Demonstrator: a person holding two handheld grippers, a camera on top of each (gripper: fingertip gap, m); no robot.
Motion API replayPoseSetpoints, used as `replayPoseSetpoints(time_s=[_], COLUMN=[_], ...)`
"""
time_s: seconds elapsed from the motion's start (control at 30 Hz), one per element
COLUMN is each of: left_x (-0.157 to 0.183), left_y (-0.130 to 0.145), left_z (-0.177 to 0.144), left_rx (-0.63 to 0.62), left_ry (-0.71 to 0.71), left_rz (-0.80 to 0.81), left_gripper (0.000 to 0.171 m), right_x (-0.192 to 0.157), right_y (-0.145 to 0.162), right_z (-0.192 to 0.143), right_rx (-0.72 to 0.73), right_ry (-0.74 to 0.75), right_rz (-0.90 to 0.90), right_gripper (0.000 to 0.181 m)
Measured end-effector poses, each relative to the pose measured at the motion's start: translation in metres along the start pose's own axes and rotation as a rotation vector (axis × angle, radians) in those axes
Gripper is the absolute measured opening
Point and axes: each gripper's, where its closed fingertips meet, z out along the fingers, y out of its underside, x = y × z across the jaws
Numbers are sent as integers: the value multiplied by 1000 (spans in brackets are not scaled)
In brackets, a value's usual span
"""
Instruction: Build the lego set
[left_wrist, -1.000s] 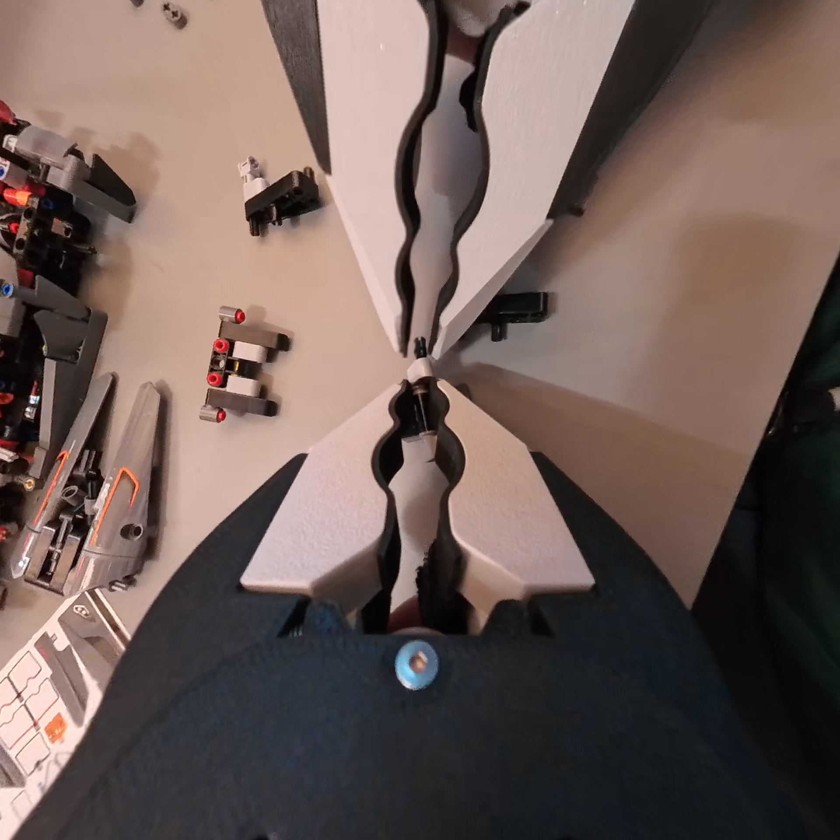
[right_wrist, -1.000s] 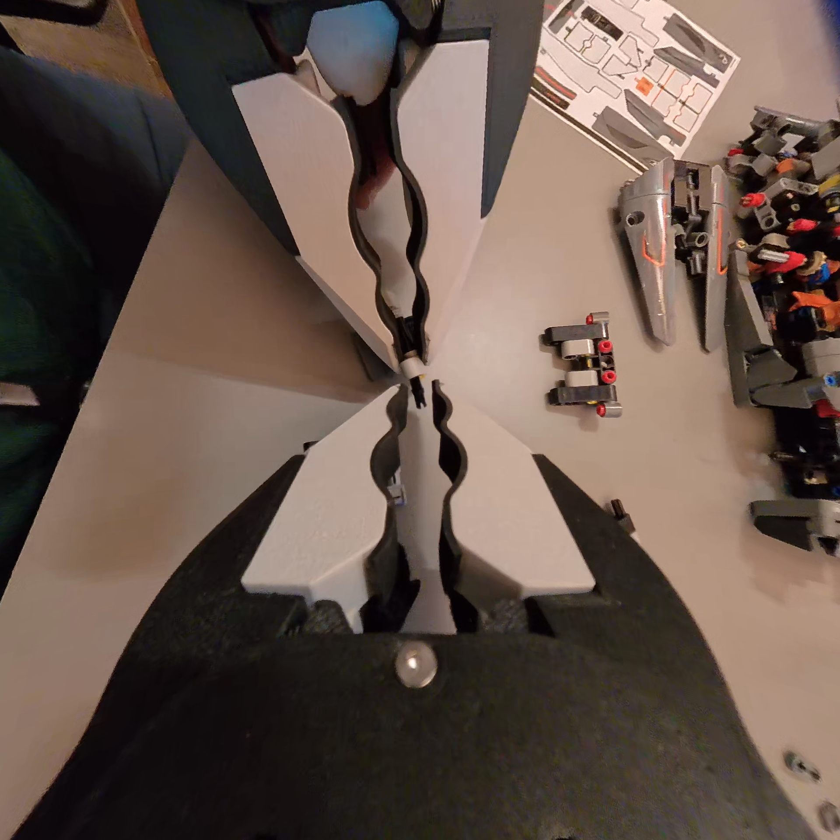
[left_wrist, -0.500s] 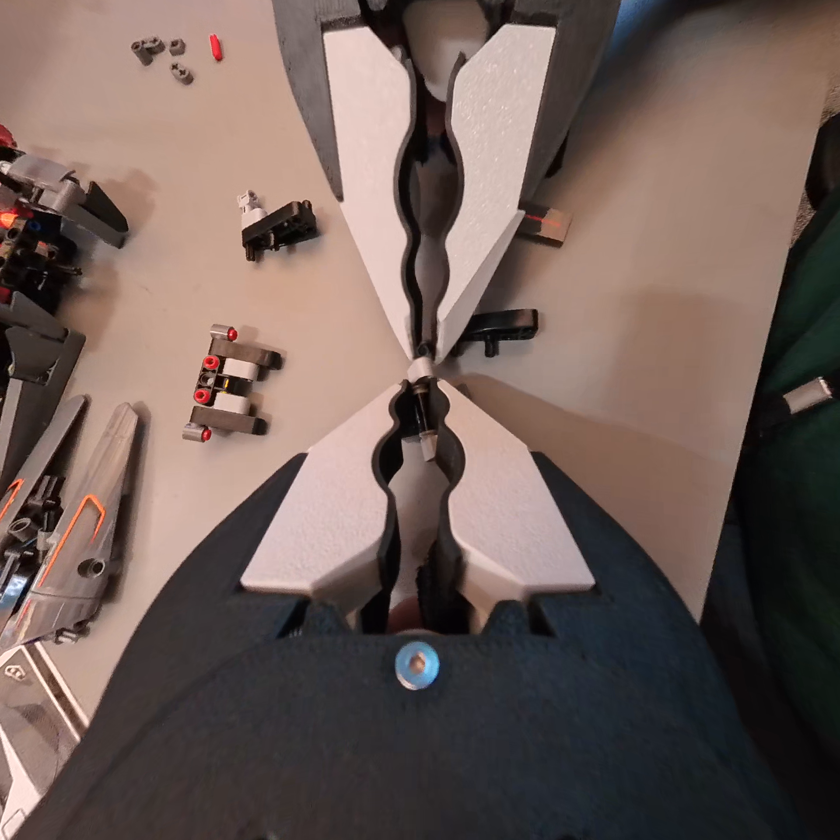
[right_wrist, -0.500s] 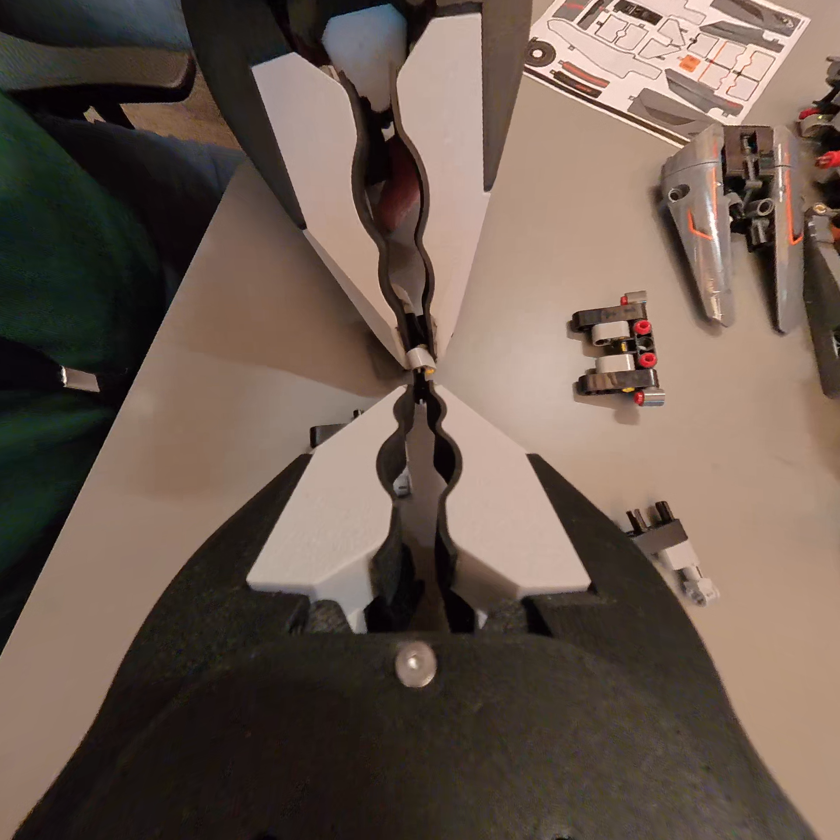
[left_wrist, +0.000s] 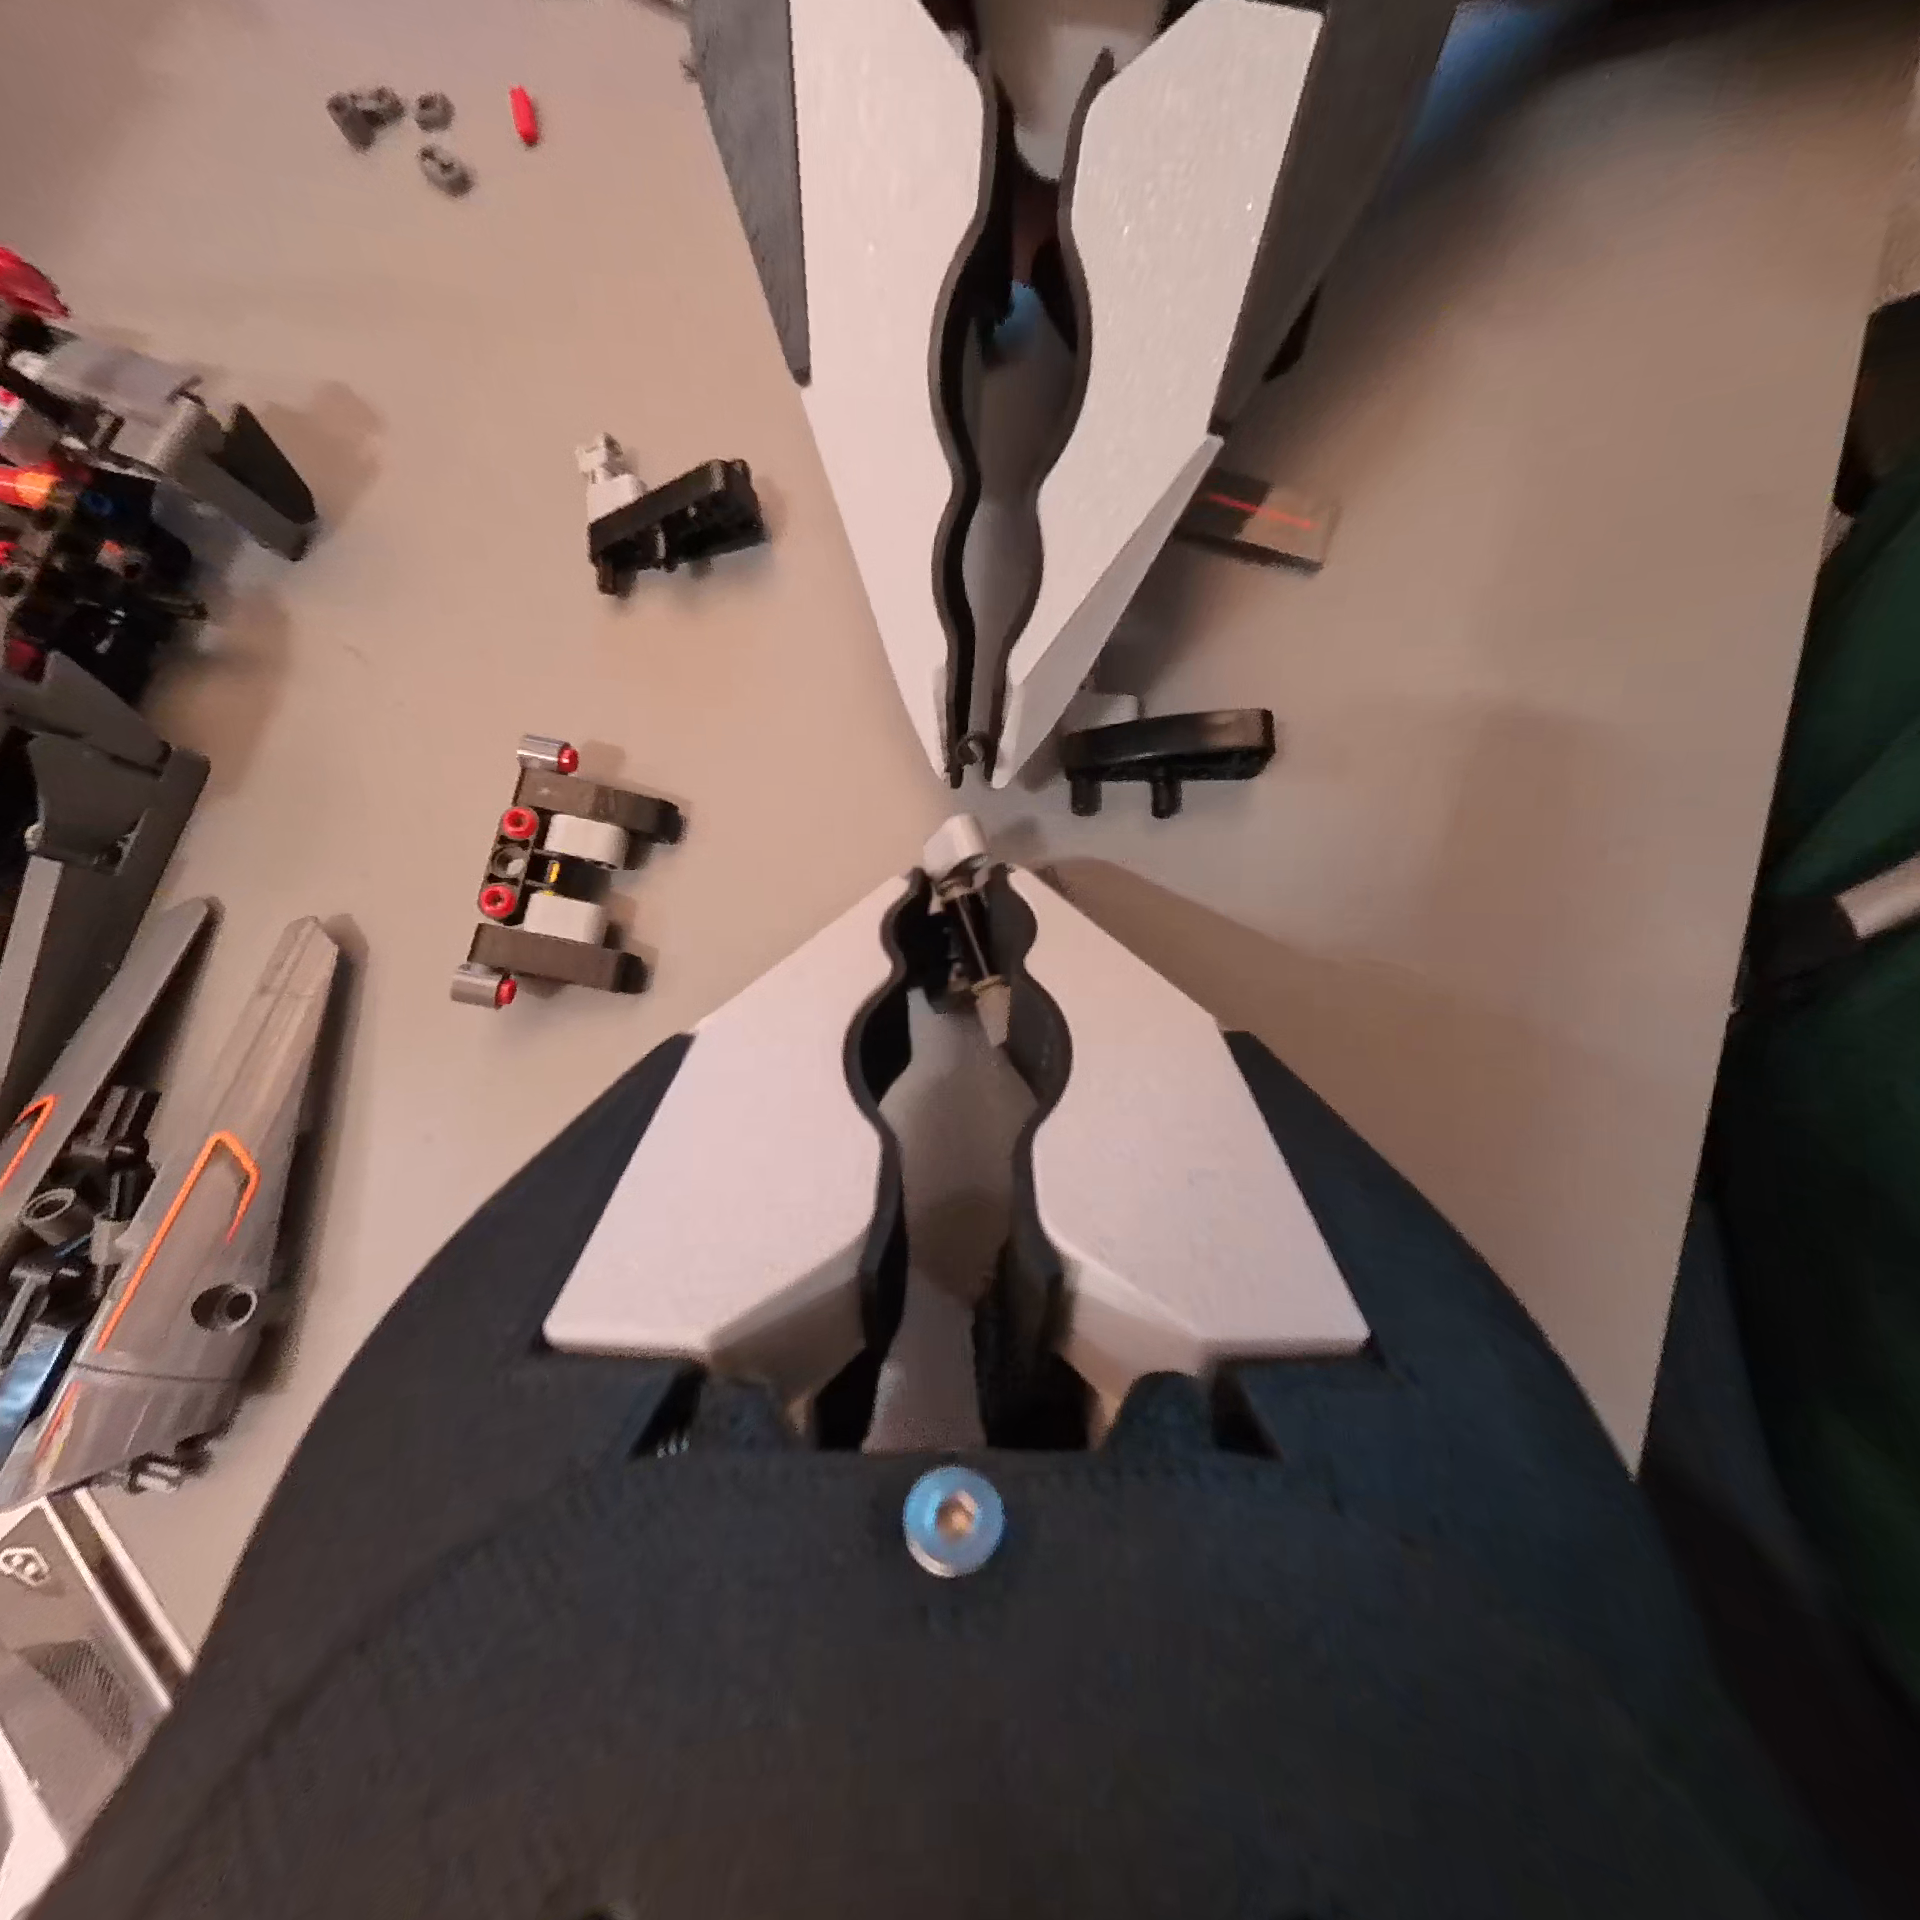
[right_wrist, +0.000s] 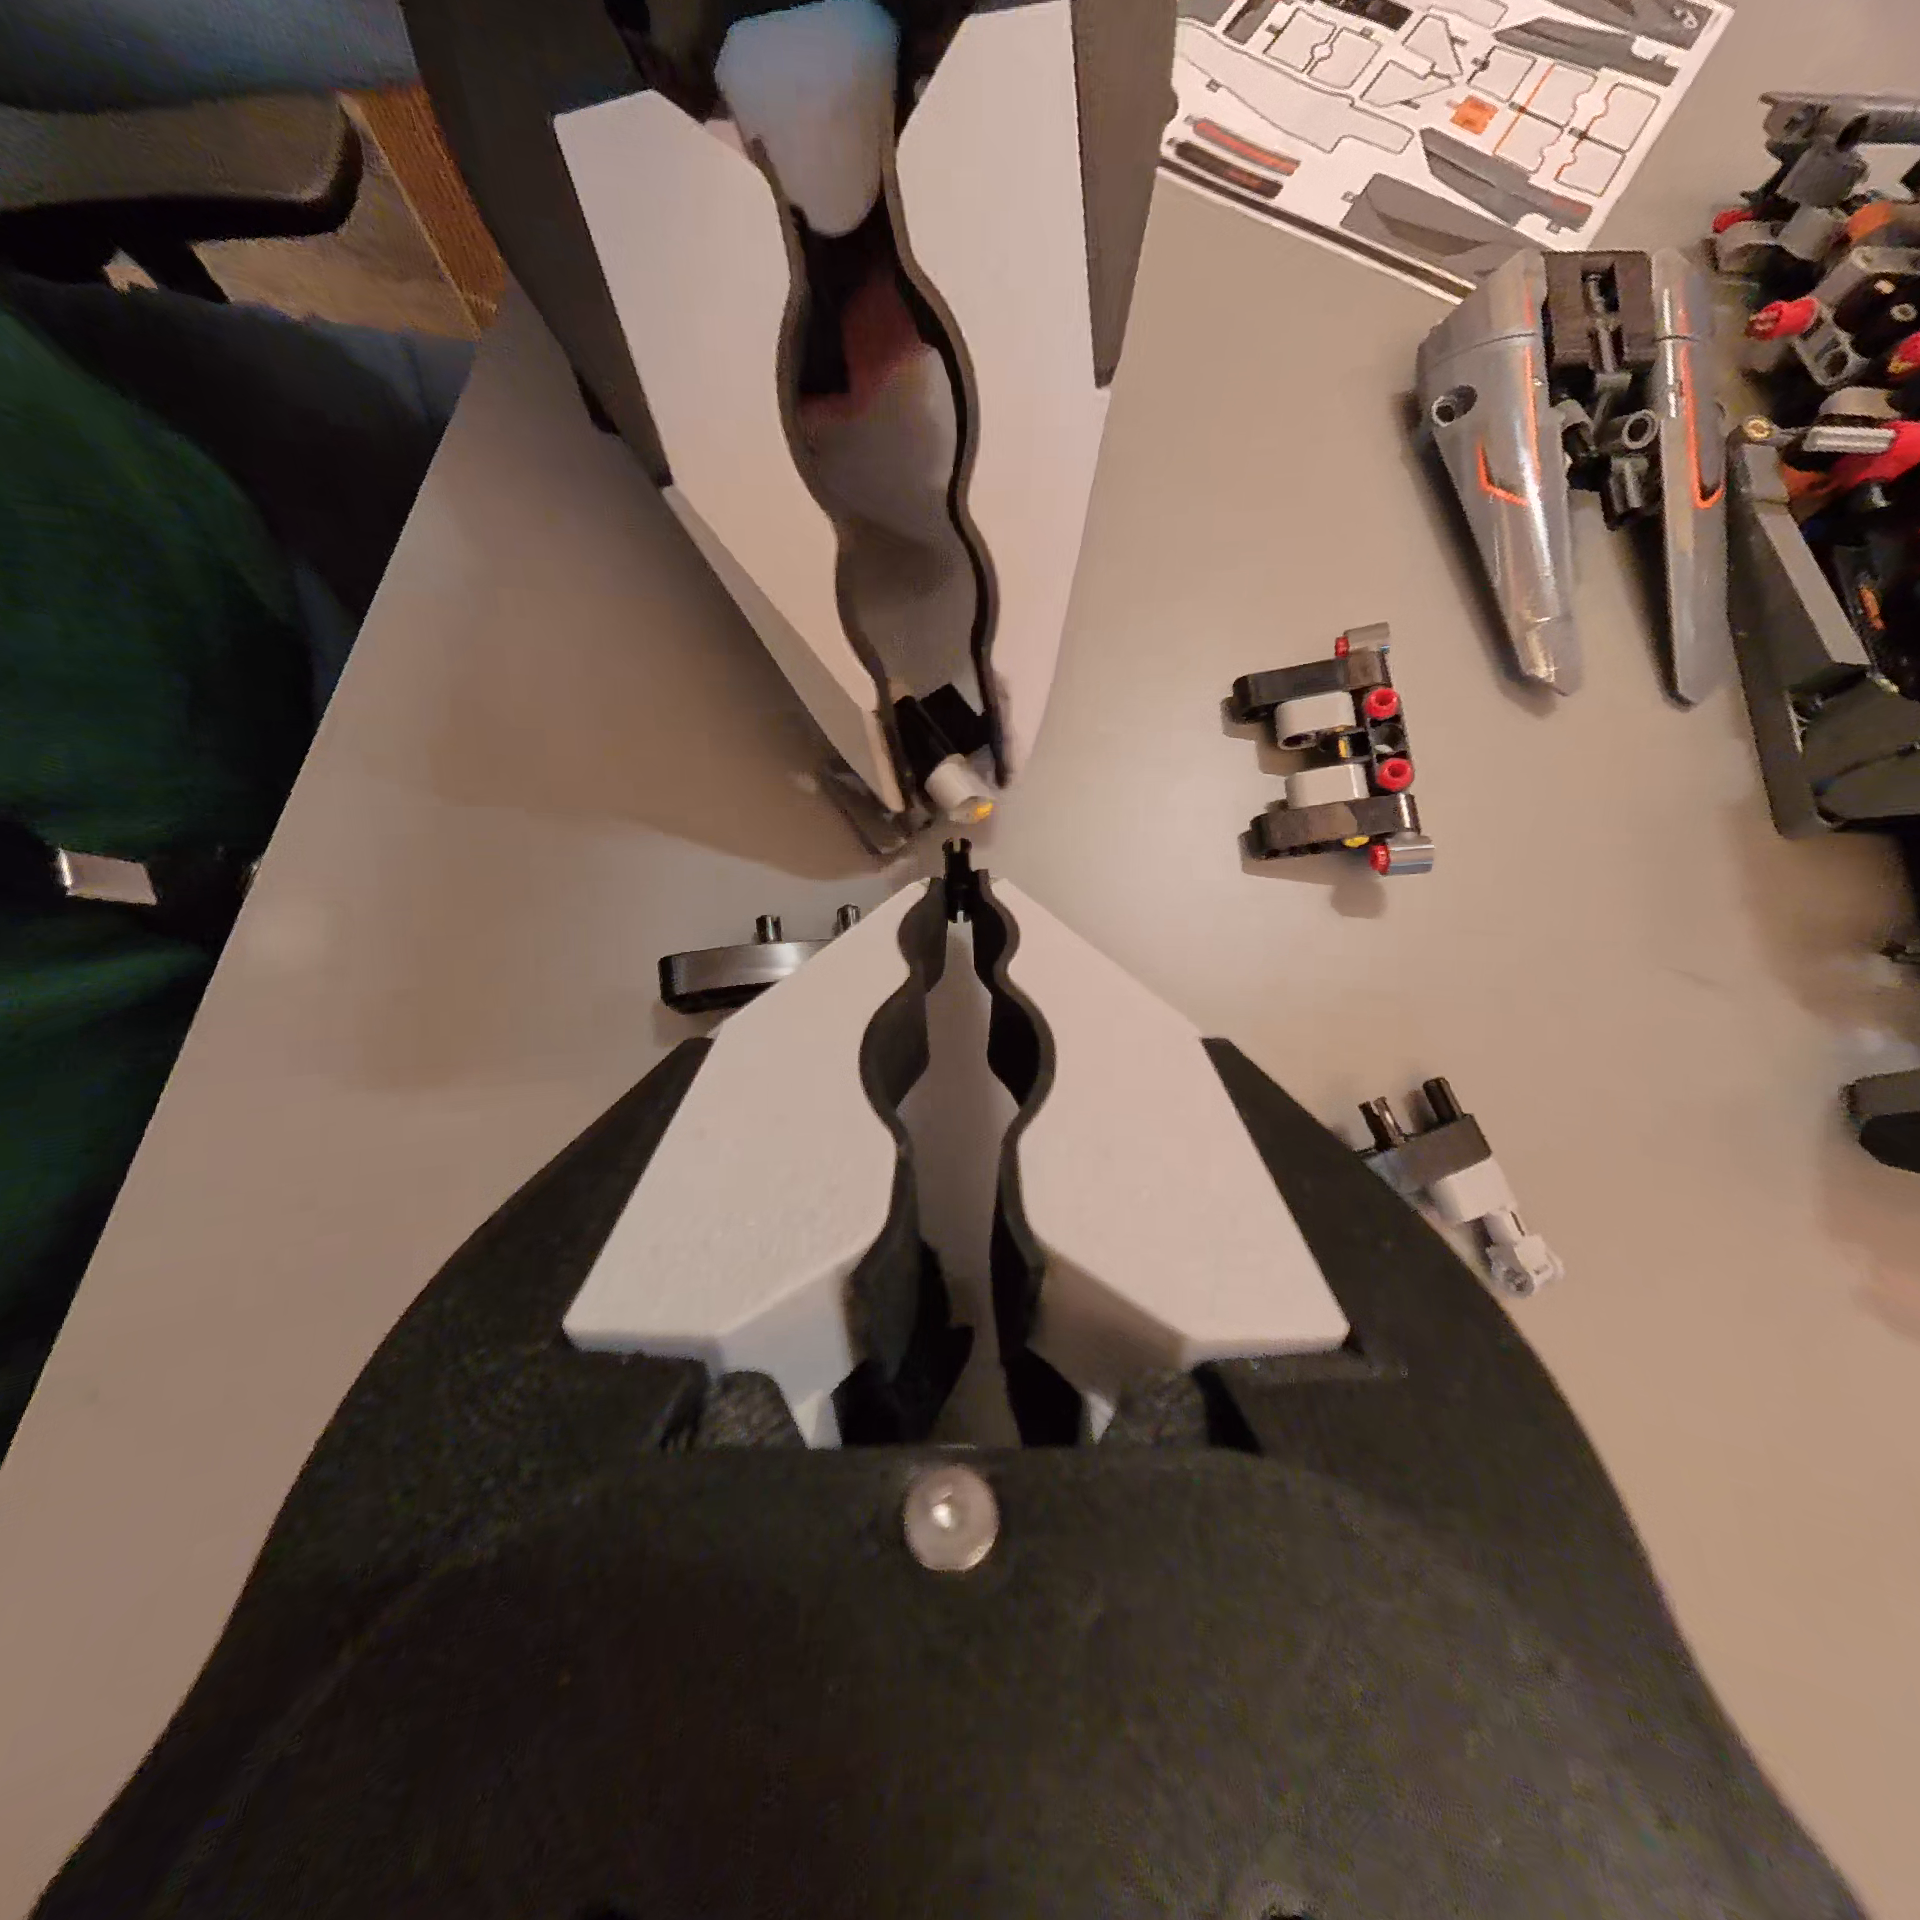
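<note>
Item: my left gripper (left_wrist: 961, 883), fingers narrow, clamped on a black axle with a light grey connector (left_wrist: 956, 837) at its far end, poking out past my tips.

Item: my right gripper (right_wrist: 958, 902), fingers nearly together, pinching a small black pin (right_wrist: 957, 883) at the very tips. The pin points at the connector's end (right_wrist: 958, 785); a small gap separates them above the grey table (right_wrist: 520, 727).

Item: black curved beam (left_wrist: 1169, 743) with two pegs, on the table just beside my right gripper's tips.

Item: small black-and-grey subassembly with red pins (left_wrist: 556, 878), left of my left gripper.

Item: black brick with grey stub (left_wrist: 670, 514), farther left.

Item: grey winged panels with orange stripes (left_wrist: 177, 1226), near left.

Item: sticker sheet (right_wrist: 1455, 114), far right in the right wrist view.
</note>
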Motion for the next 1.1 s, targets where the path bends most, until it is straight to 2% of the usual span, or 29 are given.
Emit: replayPoseSetpoints(time_s=[0.07,0.13,0.27,0.37,0.5,0.57,0.6,0.87,1.1], left_x=[-6,-7,0,2,8,9,5,1,1], left_y=[0,-5,-33,-41,-45,-47,-49,-61,-58], left_z=[-1,-5,-11,-9,-7,-8,-10,-20,-23], left_rx=[7,30,111,93,84,87,90,181,224], left_ry=[-42,-84,-179,-244,-244,-252,-280,-341,-378], left_rz=[5,56,251,405,491,499,493,407,331], left_gripper=[21,23,29,23,12,12,4,3,0], right_x=[2,3,-3,-7,-10,-11,-11,-8,-9], right_y=[-1,-1,-10,-14,-14,-14,-16,-29,-29], right_z=[-2,-4,-11,-16,-20,-22,-23,-34,-33], right_rx=[18,31,102,135,152,163,177,281,286], right_ry=[-12,-33,-124,-185,-235,-256,-266,-321,-336], right_rz=[33,66,145,185,217,229,241,319,335], right_gripper=[2,2,2,2,1,1,1,1,1])
